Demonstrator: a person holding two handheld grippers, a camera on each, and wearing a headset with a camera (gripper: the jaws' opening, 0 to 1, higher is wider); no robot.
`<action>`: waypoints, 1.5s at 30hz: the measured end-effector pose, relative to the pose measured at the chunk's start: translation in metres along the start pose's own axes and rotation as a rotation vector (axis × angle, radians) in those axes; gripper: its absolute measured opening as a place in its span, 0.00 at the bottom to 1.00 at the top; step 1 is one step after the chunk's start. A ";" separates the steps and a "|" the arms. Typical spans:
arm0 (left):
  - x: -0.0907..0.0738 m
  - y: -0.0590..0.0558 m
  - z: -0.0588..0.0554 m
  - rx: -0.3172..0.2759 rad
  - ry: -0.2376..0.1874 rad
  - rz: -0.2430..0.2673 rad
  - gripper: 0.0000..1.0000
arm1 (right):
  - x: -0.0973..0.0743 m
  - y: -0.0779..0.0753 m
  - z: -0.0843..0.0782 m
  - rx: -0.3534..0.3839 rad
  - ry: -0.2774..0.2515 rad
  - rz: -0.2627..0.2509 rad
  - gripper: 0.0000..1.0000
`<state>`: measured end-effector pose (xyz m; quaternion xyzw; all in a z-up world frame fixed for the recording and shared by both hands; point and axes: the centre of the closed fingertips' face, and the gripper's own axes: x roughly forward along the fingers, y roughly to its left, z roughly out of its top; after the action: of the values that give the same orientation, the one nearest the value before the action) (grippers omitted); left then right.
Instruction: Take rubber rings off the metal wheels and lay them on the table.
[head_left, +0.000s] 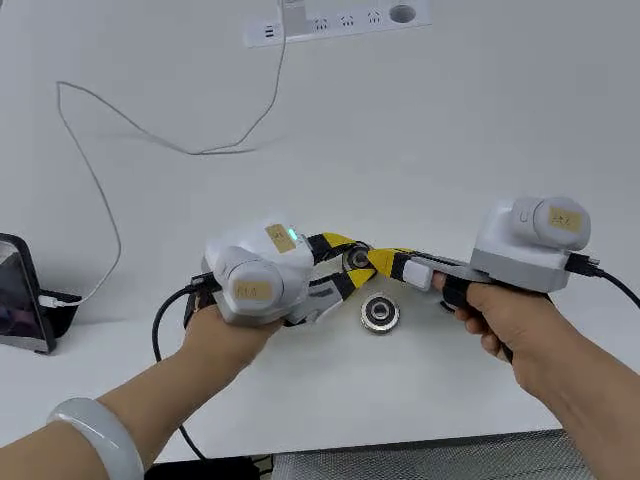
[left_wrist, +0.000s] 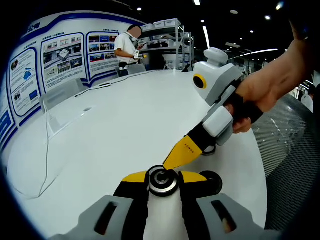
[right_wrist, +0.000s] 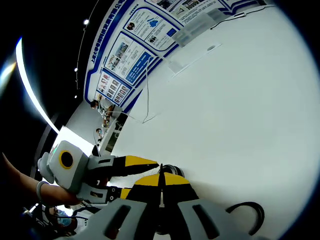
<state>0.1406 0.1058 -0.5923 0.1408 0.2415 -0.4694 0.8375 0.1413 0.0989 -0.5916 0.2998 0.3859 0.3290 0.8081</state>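
My left gripper (head_left: 345, 268) is shut on a small metal wheel (head_left: 356, 258), held just above the table. The same wheel (left_wrist: 161, 181) sits between the yellow jaws in the left gripper view and has a black rubber ring round its rim. From the right comes my right gripper (head_left: 378, 261), jaws shut, with its tip pinching that rim (right_wrist: 169, 170). A second metal wheel (head_left: 380, 312) lies flat on the table just below the jaws. A loose black rubber ring (right_wrist: 245, 212) lies on the table beside the right gripper.
The white table (head_left: 420, 130) stretches away behind the work. A white power strip (head_left: 335, 20) sits at the far edge, and a thin cable (head_left: 120, 120) runs from it to a phone on a stand (head_left: 20, 295) at the left. The table's front edge (head_left: 400, 445) is close.
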 end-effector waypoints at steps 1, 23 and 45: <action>0.000 0.000 0.000 0.002 0.001 0.000 0.25 | 0.000 0.000 0.000 0.001 -0.001 0.001 0.02; -0.008 0.000 -0.006 -0.011 -0.003 0.018 0.44 | -0.006 0.020 0.000 0.015 -0.020 0.050 0.02; -0.021 -0.007 -0.004 -0.047 -0.060 0.001 0.55 | -0.043 0.043 0.003 0.033 -0.070 0.107 0.02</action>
<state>0.1246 0.1193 -0.5842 0.1072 0.2269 -0.4672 0.8478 0.1104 0.0915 -0.5404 0.3445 0.3462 0.3547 0.7973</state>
